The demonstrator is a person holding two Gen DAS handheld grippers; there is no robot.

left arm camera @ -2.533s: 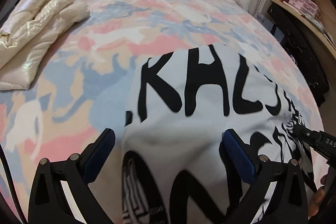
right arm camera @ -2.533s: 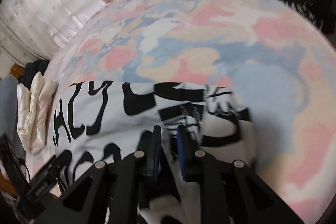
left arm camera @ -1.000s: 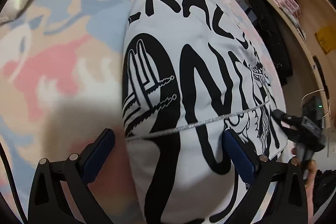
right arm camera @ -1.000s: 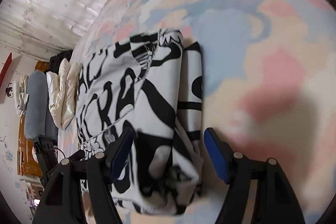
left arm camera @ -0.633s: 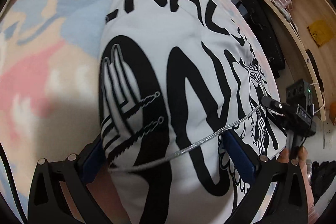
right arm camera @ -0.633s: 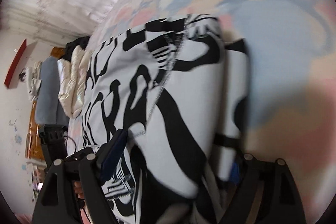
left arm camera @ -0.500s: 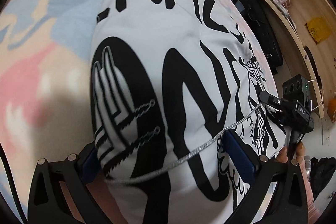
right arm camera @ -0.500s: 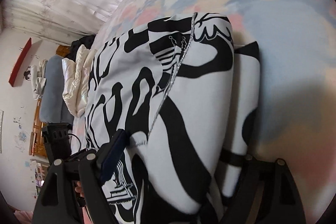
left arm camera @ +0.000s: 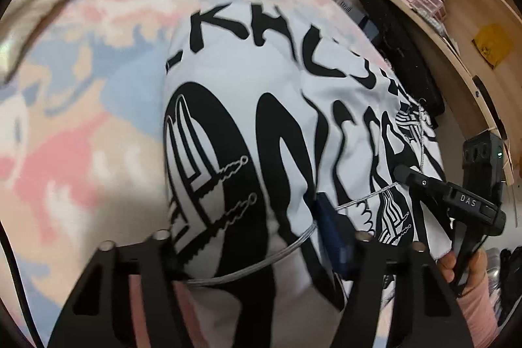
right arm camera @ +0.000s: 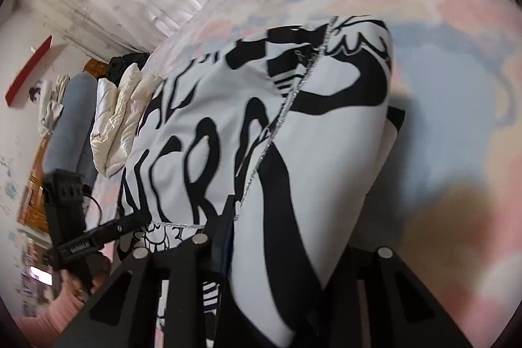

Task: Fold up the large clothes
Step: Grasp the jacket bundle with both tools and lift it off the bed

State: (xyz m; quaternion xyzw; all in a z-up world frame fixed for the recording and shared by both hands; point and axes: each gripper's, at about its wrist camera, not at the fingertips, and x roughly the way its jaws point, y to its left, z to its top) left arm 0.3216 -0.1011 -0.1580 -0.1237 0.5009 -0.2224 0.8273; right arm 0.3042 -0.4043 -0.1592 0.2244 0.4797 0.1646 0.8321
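**Two grippers closing on the near edge of a folded garment**

Two grippers pitch steeply down at the white garment with bold black lettering, which lies folded on the bed over a pastel pink, blue and peach cover. The left gripper straddles the garment's near edge beside a silver chain; its fingers have just been closing, with the fabric bunched between them and the blue pad of the right finger pressed into the cloth. The right gripper takes the same edge at the other side, its fingers likewise just closed in on a thick fold. In the left view a hand with a pink sleeve holds the right gripper's handle. A cream quilted jacket lies farther up the bed.
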